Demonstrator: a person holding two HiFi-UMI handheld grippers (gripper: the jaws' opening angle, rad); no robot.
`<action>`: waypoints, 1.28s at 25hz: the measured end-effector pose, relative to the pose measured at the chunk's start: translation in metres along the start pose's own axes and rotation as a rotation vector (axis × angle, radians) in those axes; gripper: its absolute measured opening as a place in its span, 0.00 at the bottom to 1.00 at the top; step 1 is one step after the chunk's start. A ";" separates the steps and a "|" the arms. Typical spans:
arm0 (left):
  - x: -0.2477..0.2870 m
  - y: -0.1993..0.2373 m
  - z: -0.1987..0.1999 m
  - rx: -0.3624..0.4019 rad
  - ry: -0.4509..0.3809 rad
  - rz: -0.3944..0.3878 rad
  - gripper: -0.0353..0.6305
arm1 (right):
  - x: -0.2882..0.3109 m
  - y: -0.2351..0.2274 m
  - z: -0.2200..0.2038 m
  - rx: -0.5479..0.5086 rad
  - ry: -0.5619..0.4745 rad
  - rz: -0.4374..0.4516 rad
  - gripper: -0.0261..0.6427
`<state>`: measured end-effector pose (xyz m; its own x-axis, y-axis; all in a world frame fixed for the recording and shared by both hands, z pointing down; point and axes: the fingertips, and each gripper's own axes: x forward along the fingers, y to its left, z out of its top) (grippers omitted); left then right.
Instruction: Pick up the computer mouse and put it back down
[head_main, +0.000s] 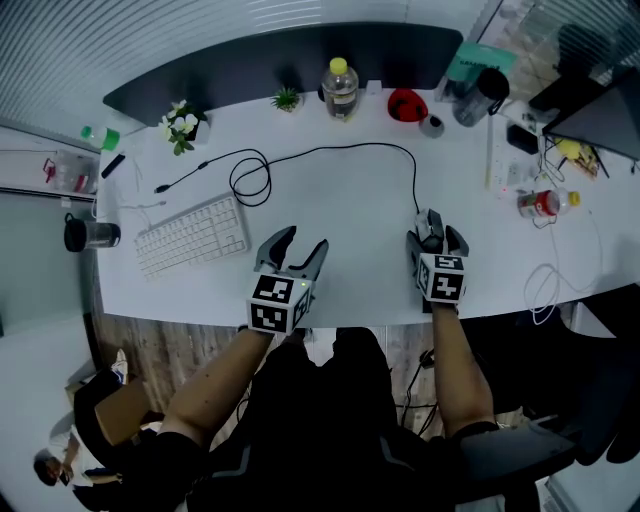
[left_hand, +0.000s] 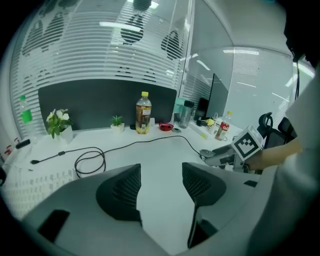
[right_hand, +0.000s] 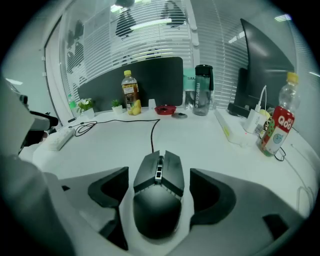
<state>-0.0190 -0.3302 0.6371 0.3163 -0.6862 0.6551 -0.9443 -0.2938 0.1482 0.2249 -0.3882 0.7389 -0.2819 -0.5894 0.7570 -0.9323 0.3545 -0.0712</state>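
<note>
Both fingers (right_hand: 212, 196) of the right gripper (head_main: 437, 243) stand apart on either side of the computer mouse (right_hand: 158, 197). A thin strip of white shows along each flank, so they are released and not pressing. The mouse lies flat on the white surface (head_main: 360, 190), near the front edge at the person's right. The left gripper (left_hand: 161, 186) hangs over bare surface, its fingers spread with nothing between them.

The mouse looks like a hard plastic shell, so it is probably light, stiff and not fragile, and its smooth domed back is likely slippery. The best hold seems to be across the two flanks at the waist, between palm rest and buttons. A grip on the tapering rear could squeeze it out. Its cable (right_hand: 151, 131) should trail along and tug a little on a lift.

Its long axis runs away from the person, in line with the right gripper. The buttons and wheel point toward the far side of the surface, and the rounded back faces the person.
</note>
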 end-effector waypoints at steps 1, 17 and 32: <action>-0.005 0.002 0.005 0.004 -0.010 0.002 0.46 | -0.004 0.001 0.005 -0.004 -0.004 0.004 0.61; -0.128 0.019 0.119 0.147 -0.291 -0.031 0.46 | -0.159 0.065 0.166 -0.030 -0.355 0.066 0.60; -0.241 0.040 0.200 0.178 -0.554 -0.053 0.46 | -0.288 0.155 0.249 -0.057 -0.583 0.163 0.45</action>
<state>-0.1150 -0.3096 0.3374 0.4087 -0.8990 0.1575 -0.9111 -0.4121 0.0117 0.1049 -0.3438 0.3483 -0.5129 -0.8188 0.2579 -0.8575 0.5028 -0.1093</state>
